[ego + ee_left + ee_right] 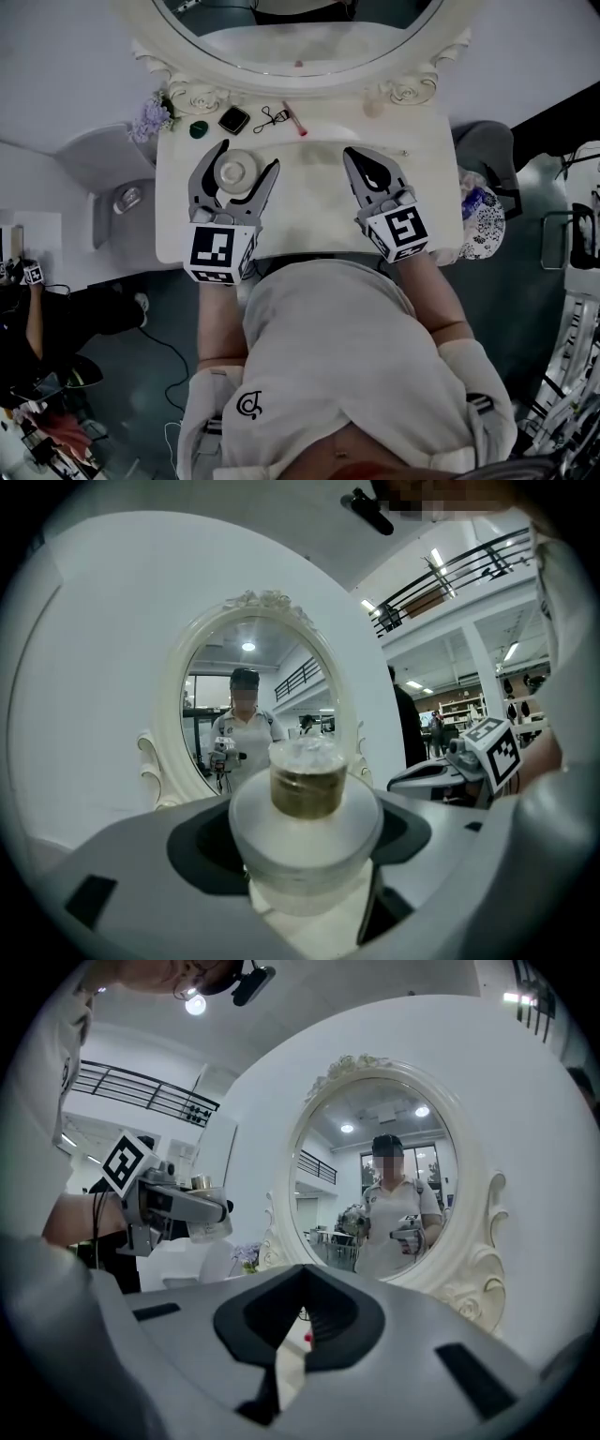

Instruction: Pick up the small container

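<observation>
The small container [232, 172] is a round frosted-white jar with a brownish-gold neck and a clear cap. It sits between the jaws of my left gripper [248, 157], which is shut on its wide body. It fills the middle of the left gripper view [305, 817]. In the right gripper view the jar [208, 1218] appears held above the tabletop. My right gripper [361, 161] hovers over the right half of the white dressing table [309, 220] with its jaws together and nothing in them [300, 1283].
An ornate oval mirror [300, 42] stands along the table's far edge. In front of it lie a green item [198, 129], a black compact [233, 119], an eyelash curler [270, 117] and a pink stick [295, 120]. Purple flowers [150, 117] stand at the far left corner.
</observation>
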### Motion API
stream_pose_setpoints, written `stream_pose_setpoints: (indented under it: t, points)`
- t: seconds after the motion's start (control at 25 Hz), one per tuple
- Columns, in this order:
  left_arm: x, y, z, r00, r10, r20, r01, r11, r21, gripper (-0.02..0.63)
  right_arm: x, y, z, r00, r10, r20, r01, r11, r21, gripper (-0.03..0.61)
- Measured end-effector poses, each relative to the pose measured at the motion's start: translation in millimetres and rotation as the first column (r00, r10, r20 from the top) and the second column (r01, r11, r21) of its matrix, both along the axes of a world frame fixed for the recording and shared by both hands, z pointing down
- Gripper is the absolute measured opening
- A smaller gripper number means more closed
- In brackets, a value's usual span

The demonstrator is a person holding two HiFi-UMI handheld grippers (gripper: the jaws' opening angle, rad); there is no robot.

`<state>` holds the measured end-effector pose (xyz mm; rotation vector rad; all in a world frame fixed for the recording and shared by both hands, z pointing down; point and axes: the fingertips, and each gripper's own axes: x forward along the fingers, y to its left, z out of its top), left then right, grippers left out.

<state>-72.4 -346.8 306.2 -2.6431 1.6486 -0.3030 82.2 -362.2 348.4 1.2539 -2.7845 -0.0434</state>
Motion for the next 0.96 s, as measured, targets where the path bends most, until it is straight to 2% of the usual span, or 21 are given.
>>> stream_pose_setpoints:
  t: [0.52, 0.96]
  points:
    - [17, -5, 4, 0.999, 0.021, 0.038, -0.021, 1.0, -0.017, 0.354, 1, -3, 6, 0.999, -0.042, 0.006, 0.041, 0.999, 0.006, 0.005]
    - [16, -9, 7, 0.999, 0.025, 0.035, -0.024, 0.999, -0.021, 0.354, -9, -4, 7, 0.998, -0.063, -0.007, 0.063, 0.998, 0.013, 0.005]
